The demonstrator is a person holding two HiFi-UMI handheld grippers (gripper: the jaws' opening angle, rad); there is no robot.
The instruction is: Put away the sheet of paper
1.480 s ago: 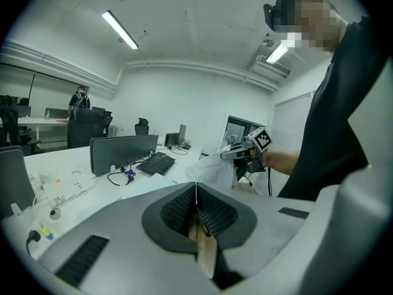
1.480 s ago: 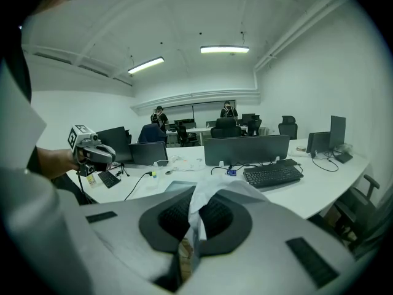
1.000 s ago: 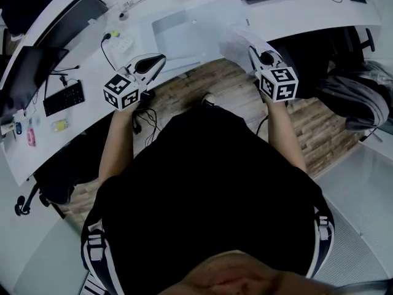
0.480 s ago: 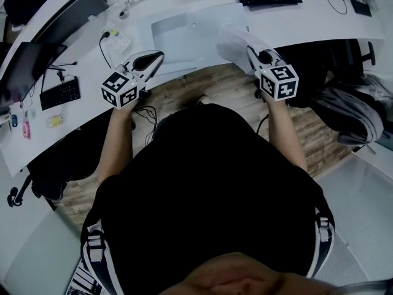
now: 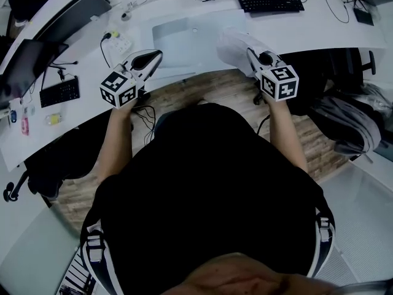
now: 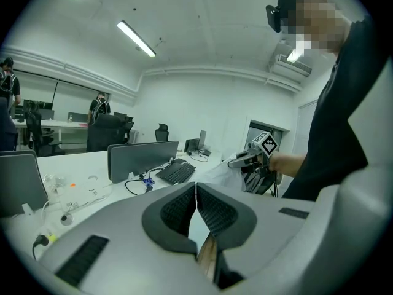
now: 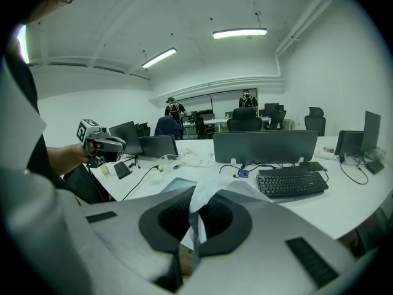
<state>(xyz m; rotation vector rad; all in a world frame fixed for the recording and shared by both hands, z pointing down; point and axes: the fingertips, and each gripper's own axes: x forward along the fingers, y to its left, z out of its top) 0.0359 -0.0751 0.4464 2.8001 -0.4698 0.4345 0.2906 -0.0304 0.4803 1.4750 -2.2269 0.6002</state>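
- Since a second ago, both grippers have carried the sheet of paper point(image 5: 190, 39) slightly farther over the desk point(image 5: 319, 23). The black keyboard point(image 5: 270, 0), then against the head view's top edge, now lies clear of it.
- Jaws of my left gripper point(image 6: 196, 189) are pressed together on the paper. Its own view shows the paper only edge-on, as a thin pale line between the pads.
- Jaws of my right gripper point(image 7: 193, 201) pinch the opposite side. The paper bunches upward out of the pads and covers part of them.
- The paper spans the gap between my two grippers, above the desk's near edge. I cannot tell whether its far part rests on the desk.
- In the head view the gripper bodies cover both pairs of jaws. The marker cubes point(image 5: 118, 89) show plainly, and my dark torso point(image 5: 209, 189) fills the lower half of that view.
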